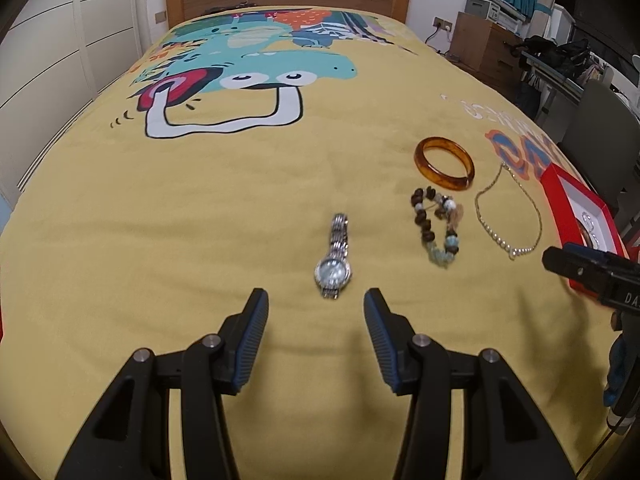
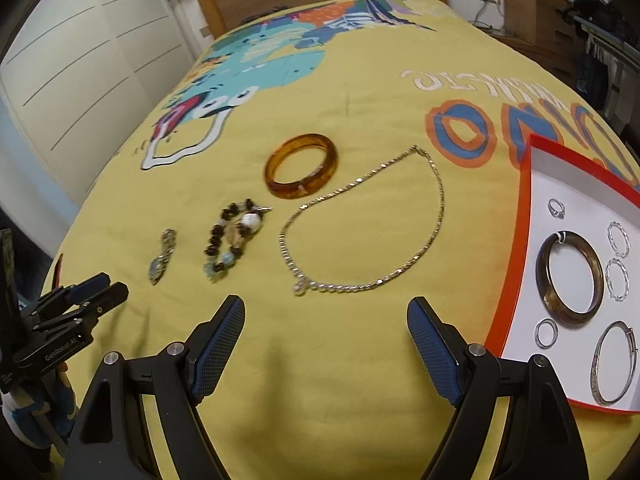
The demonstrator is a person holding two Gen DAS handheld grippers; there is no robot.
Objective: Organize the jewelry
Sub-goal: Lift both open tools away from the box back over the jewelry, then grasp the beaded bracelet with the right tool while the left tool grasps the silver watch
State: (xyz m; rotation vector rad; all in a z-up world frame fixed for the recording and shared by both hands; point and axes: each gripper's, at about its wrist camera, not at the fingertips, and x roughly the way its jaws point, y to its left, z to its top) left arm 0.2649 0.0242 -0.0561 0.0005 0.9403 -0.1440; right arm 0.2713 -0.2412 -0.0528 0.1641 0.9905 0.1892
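Both grippers, left point(image 1: 316, 312) and right point(image 2: 326, 320), gape empty; silver metal-band wristwatch point(image 1: 334, 258) lies lengthwise at frame centre, dial nearest the left fingers.

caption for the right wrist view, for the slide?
Open right tool above a chain necklace on the yellow bedspread, red-rimmed tray of sorted jewelry alongside.

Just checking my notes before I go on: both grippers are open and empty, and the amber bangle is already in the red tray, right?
Not quite. The amber bangle lies on the bedspread, outside the red tray, as the right wrist view shows. Left gripper and right gripper are open and empty.
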